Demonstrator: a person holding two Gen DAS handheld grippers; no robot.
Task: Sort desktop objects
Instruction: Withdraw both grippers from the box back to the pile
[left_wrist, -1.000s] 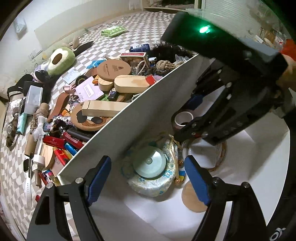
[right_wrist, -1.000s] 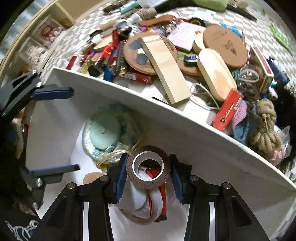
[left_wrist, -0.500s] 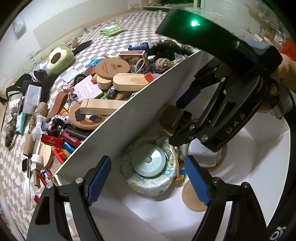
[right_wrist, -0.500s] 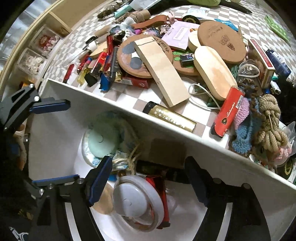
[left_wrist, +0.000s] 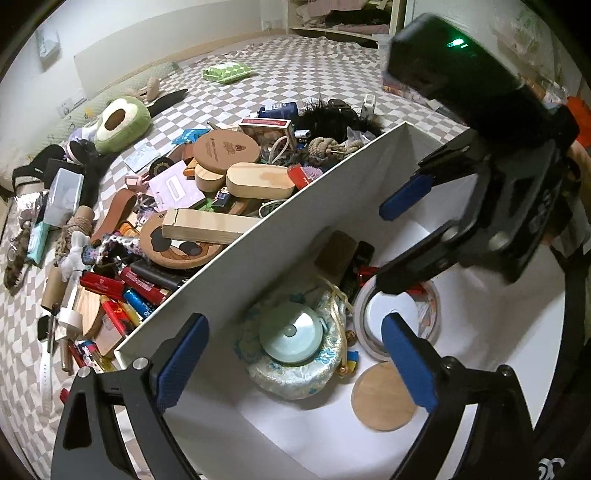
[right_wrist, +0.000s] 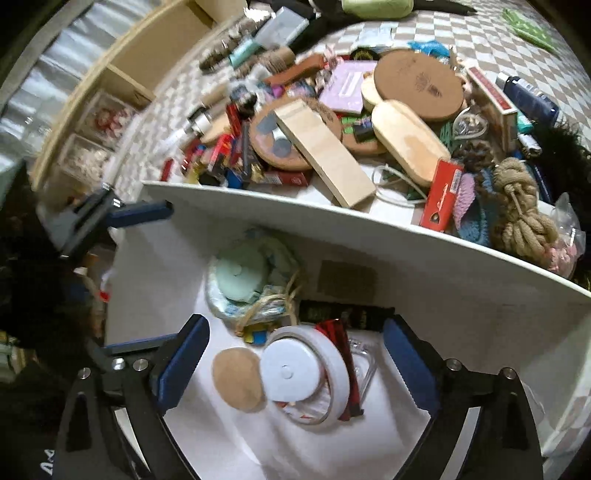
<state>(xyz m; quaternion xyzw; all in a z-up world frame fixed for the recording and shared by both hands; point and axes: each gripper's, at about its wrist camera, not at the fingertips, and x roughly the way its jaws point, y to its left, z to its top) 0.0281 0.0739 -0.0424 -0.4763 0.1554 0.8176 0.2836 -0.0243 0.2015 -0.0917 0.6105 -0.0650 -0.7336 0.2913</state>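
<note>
A brown tape roll (left_wrist: 336, 251) (right_wrist: 347, 282) leans against the inner wall of the white box (left_wrist: 258, 266) (right_wrist: 424, 269), free of both grippers. My right gripper (right_wrist: 295, 354) (left_wrist: 391, 240) hovers over the box, its jaws opening, with nothing pressed between the pads; a white tape ring around a white disc (right_wrist: 295, 373) lies below it. My left gripper (left_wrist: 295, 354) (right_wrist: 147, 280) hangs over a floral pouch topped by a mint disc (left_wrist: 291, 332), its jaws also opening and empty.
The box also holds a round wooden coaster (left_wrist: 384, 397) and a black bar (right_wrist: 343, 314). Beyond its wall is a crowded pile on the checkered cloth: a wooden block (left_wrist: 207, 227), an oval wooden box (left_wrist: 258, 181), a rope knot (right_wrist: 517, 210), an avocado plush (left_wrist: 118, 123).
The right gripper opened wide and let go of the brown tape roll, which dropped against the box wall. That gripper drew back slightly. The left jaws spread a little wider.
</note>
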